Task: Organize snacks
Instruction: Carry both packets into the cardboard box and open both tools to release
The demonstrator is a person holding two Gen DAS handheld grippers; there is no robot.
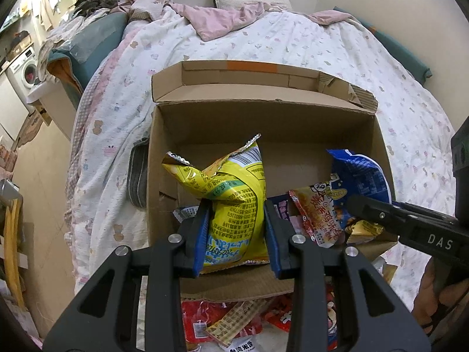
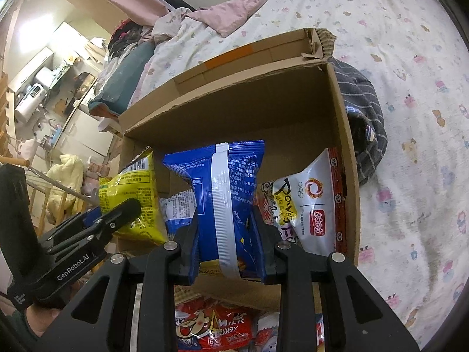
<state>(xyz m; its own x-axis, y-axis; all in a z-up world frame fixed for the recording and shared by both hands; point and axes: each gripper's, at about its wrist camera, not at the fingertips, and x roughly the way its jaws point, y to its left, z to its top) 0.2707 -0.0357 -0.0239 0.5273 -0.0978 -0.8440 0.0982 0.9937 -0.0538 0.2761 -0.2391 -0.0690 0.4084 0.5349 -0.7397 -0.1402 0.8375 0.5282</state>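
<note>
The left gripper (image 1: 236, 228) was clamped on the lower half of a yellow snack bag (image 1: 231, 196), and the right gripper (image 2: 225, 243) was clamped on the lower part of a blue snack bag (image 2: 218, 187). Both bags hung over the open cardboard box (image 1: 263, 123) on the bed (image 1: 337, 52), the yellow one toward the box's 9 o'clock side and the blue one nearer 3 o'clock, seen from the left wrist.

These bags looked light, air-puffed and crinkly, with slick film that would probably slide under a loose pinch; the contents were likely brittle (a hard squeeze could crush them). Gripping across the belly, as here, dented the yellow film inward on both sides. A hold nearer the flat crimped seam would spare the contents.

The yellow bag's long axis ran from 6 to 12 o'clock in the left wrist view, its torn, folded top pointing to 12 and sagging toward 10. The blue bag stood likewise upright in the right wrist view, its white back seam facing the camera, top edge at 12. A white packet (image 2: 310, 205) already leaned against the box wall at 3 o'clock, and more red packets (image 2: 217, 328) lay outside at 6.
</note>
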